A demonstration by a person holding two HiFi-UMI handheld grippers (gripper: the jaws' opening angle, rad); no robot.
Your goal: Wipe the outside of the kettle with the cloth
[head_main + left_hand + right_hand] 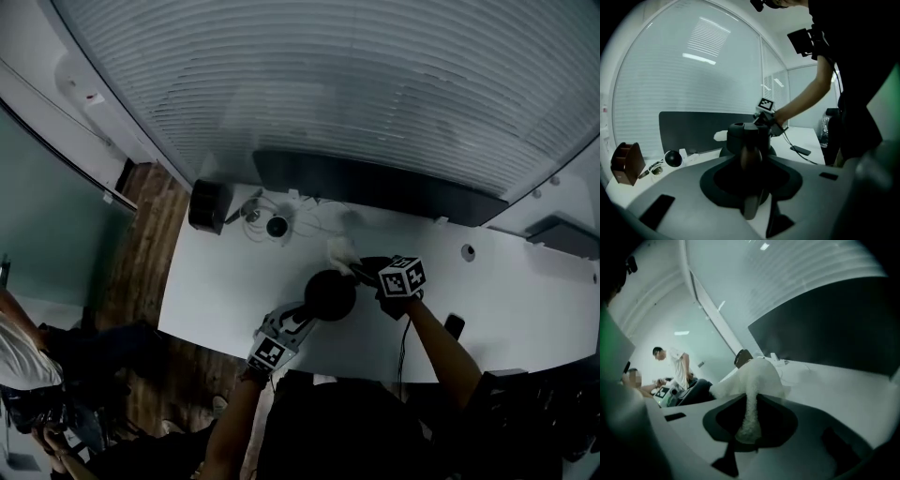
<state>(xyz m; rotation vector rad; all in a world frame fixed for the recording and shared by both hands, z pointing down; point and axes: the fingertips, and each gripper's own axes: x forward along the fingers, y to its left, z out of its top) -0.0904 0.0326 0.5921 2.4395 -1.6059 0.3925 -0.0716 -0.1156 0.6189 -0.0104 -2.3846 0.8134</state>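
The black kettle [330, 293] stands near the front of the white table [225, 281]. My left gripper [295, 323] reaches it from the near left and is shut on the kettle's handle [751, 157], which runs upright between the jaws, with the kettle body [745, 133] just beyond. My right gripper [370, 272] sits at the kettle's far right side, shut on the white cloth [342, 251]. In the right gripper view a twisted strip of the cloth [751, 404] is pinched between the jaws and the rest bunches out ahead, next to the dark kettle [696, 391].
A long dark monitor [375, 183] lies along the table's back edge. A black box [208, 204], a small round black device [277, 226] and loose cables sit at the back left. A phone [454, 325] lies at the front right. People stand off to the left [675, 364].
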